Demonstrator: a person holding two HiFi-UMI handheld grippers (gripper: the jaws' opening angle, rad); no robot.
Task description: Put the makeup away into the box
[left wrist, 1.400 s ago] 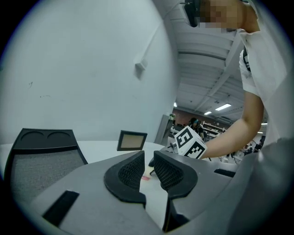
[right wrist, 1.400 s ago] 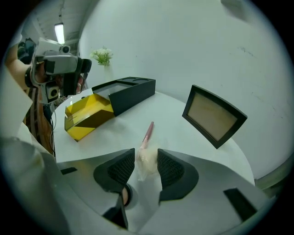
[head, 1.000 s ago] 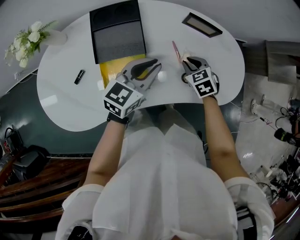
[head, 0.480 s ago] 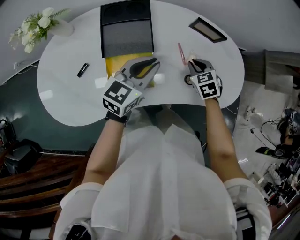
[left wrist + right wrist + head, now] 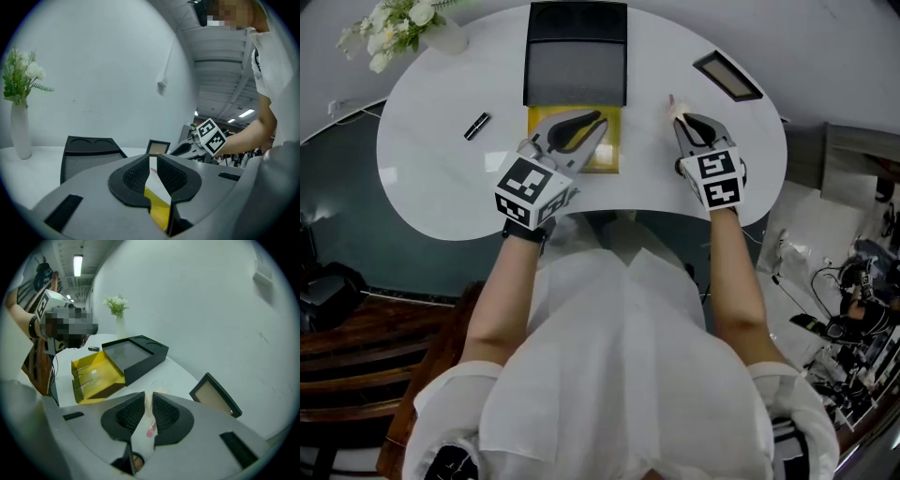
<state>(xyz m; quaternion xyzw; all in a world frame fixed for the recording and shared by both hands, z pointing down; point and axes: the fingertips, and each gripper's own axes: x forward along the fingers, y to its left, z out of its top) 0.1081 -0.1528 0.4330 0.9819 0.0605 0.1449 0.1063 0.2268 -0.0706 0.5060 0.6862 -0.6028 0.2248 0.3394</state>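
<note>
A yellow open tray [image 5: 609,150] lies on the white table [image 5: 431,187] in front of a black box [image 5: 576,52] whose lid stands raised. My right gripper [image 5: 682,117] is shut on a slim pink makeup stick [image 5: 671,101] and holds it above the table, right of the tray. In the right gripper view that stick [image 5: 151,429] shows in the narrow gap of the right gripper [image 5: 149,397]. My left gripper [image 5: 598,120] hovers over the tray with its jaws nearly together and nothing between them. Through the slit of the left gripper [image 5: 153,159] I see only yellow.
A black lipstick [image 5: 476,126] lies at the table's left. A small framed mirror [image 5: 727,75] sits at the back right. A vase of white flowers [image 5: 403,23] stands at the far left corner. The table's near edge curves just below both grippers.
The right gripper has risen with the pink stick, which lay on the table a second ago. The left gripper has shifted left, so its tips are now over the yellow tray.
</note>
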